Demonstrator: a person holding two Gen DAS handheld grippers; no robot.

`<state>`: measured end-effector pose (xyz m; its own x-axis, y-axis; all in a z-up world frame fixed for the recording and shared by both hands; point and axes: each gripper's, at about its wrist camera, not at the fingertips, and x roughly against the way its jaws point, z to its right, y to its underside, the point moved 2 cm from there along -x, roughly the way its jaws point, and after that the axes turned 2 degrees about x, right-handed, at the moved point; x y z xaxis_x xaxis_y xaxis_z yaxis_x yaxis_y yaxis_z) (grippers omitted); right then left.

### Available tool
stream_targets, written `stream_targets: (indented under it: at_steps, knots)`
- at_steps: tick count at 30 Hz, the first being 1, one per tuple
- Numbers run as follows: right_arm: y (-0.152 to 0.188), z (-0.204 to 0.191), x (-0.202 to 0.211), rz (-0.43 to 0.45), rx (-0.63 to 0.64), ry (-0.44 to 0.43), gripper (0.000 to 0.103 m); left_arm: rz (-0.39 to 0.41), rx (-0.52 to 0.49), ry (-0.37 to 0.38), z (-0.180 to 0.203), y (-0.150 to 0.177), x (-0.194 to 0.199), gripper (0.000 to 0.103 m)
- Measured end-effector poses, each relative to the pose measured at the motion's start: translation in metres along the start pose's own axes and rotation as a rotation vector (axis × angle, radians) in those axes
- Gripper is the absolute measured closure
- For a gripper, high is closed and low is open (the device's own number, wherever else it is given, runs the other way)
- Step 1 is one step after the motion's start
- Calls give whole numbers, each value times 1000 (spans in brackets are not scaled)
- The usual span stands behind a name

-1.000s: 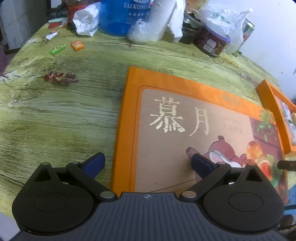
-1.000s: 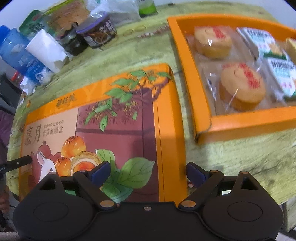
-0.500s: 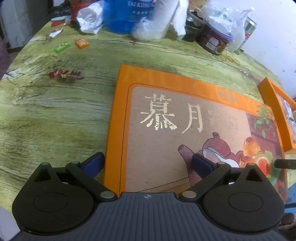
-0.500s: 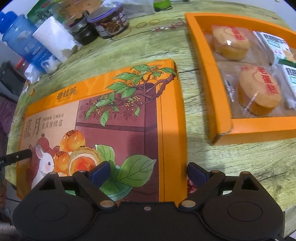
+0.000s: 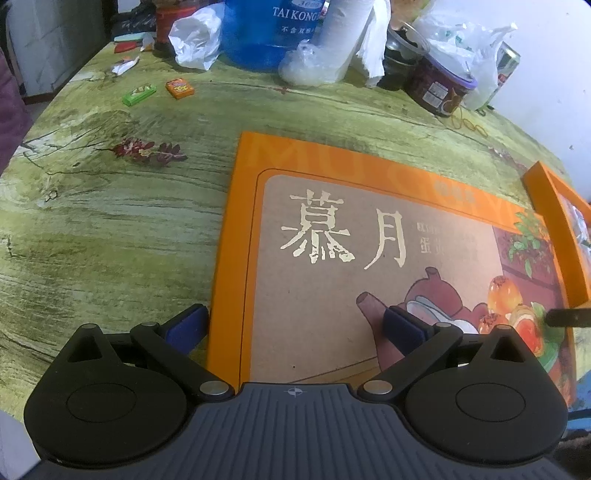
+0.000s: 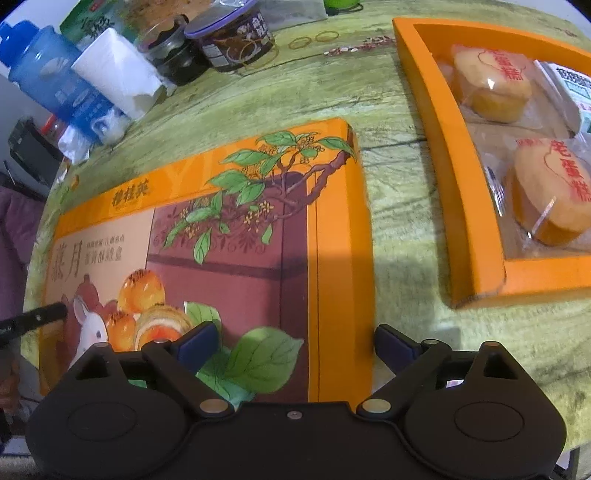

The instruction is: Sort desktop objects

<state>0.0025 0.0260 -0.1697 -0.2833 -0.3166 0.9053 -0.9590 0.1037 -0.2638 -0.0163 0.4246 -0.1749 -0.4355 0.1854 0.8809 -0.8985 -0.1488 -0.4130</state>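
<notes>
A flat orange box lid with gold characters and a rabbit picture lies on the green wood-print table. My left gripper is open and straddles the lid's left edge, one finger off the lid and one over it. My right gripper is open and straddles the lid's right edge in the same way. Right of the lid stands the open orange box, which holds wrapped round cakes and packets. The box's edge shows at the far right of the left wrist view.
Along the table's far side stand a blue water bottle, a paper roll, a purple-lidded jar and plastic bags. A green pack and an orange pack lie at the far left. Rubber bands lie near the jar.
The gap between the lid and the open box has widened, and the lid's left edge sits nearer the flower print. Both grippers stayed open astride the lid's ends.
</notes>
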Motion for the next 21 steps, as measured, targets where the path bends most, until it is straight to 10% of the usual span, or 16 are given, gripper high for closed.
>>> stream_targets:
  at_steps: [21]
  knots:
    - [-9, -1, -11, 45, 2, -2, 0, 11, 33, 45, -7, 0, -7, 0]
